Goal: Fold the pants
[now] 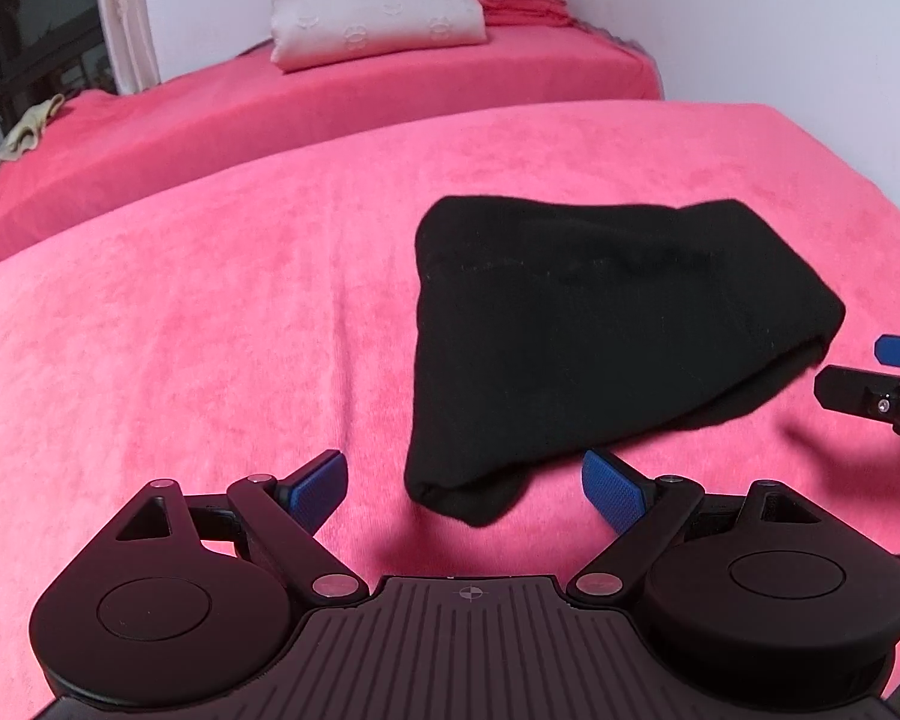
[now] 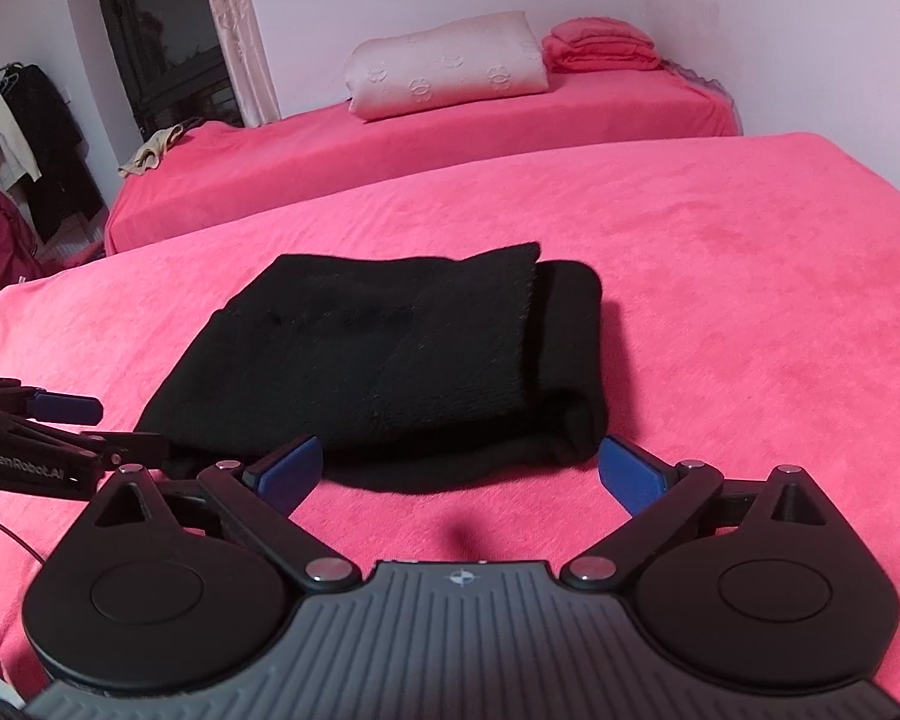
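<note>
Left wrist view first: the pink bed (image 1: 210,312) fills most of the picture, and the black pants (image 1: 600,330), already folded into a thick bundle, lie on it at about one o'clock from the left gripper (image 1: 465,489), whose jaws stand wide apart and hold nothing, just short of the bundle's near corner. Seen from the right wrist view, the pants (image 2: 390,348) lie dead ahead at twelve o'clock of the right gripper (image 2: 459,468), its jaws also apart and empty, with the bundle's near edge spanning the gap between them. The bundle's long axis seems to run from seven o'clock to one o'clock in that view, the rolled fold on its right side. I judge the right gripper better lined up, the left one (image 2: 69,420) sitting at the bundle's nine o'clock corner.
</note>
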{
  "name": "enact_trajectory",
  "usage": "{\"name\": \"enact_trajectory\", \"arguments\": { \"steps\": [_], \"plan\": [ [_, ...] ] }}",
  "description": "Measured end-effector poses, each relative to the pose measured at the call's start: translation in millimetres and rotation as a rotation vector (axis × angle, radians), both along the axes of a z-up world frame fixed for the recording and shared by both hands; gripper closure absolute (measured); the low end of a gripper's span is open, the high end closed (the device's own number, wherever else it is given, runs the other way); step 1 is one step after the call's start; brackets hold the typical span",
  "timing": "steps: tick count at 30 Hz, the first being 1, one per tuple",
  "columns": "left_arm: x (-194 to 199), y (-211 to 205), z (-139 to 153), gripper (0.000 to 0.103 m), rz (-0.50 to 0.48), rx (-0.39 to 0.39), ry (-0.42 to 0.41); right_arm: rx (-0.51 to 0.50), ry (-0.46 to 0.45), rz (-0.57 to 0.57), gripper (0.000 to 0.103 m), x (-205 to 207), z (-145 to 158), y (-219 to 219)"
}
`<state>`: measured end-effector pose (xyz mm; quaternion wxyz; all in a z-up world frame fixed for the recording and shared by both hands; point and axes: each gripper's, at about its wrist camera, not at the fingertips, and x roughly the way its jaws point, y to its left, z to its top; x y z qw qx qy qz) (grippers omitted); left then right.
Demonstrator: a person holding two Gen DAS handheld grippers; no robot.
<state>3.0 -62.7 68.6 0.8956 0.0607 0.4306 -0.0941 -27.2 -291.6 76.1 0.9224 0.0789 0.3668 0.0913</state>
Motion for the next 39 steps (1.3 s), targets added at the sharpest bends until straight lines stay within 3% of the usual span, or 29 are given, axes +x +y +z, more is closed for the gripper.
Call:
{"name": "enact_trajectory", "arguments": {
  "steps": [9, 39],
  "plan": [
    [-4, -2, -6, 0.0, -0.004, -0.009, 0.056, -0.011, -0.005, 0.034, 0.003, -5, 5, 9],
    [-8, -16, -8, 0.0, -0.062, 0.028, 0.055, 0.004, 0.009, 0.059, 0.003, -8, 3, 11]
  ]
}}
